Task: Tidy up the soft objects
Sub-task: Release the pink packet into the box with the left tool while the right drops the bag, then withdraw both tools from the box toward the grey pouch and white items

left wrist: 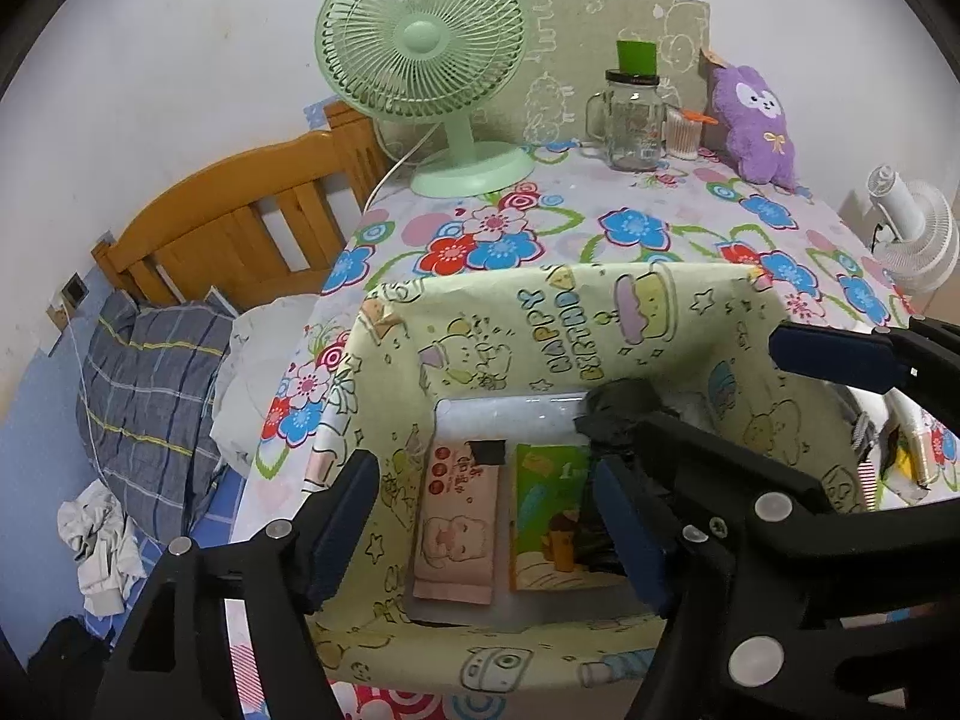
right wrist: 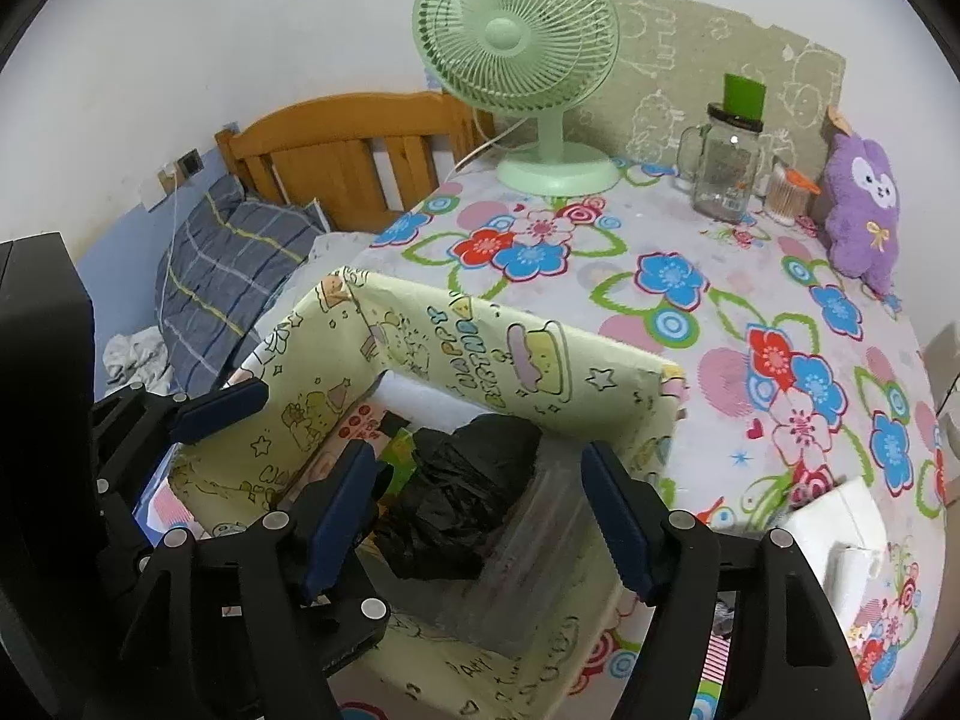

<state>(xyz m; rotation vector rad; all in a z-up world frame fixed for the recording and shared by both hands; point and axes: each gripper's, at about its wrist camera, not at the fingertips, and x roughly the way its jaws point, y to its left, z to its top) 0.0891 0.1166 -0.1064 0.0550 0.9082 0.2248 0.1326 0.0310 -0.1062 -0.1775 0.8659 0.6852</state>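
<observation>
Black plastic bag (right wrist: 462, 498) deposited in the paper-lined box (right wrist: 540, 354).
Left gripper (left wrist: 486, 516) and right gripper (right wrist: 480, 522) gape empty above it; next, the far-right purple plush (right wrist: 864, 210).

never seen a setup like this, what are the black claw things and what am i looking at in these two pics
Those claws are two-finger grippers a person holds, one per hand, each with a camera looking along its fingers. One picture is from the left gripper, the other from the right gripper. Both hover open over a paper-lined box on a flowered tablecloth. A crumpled black bag lies in the box, held by neither. Behind stand a green fan, a glass jar and a purple plush toy.
</observation>
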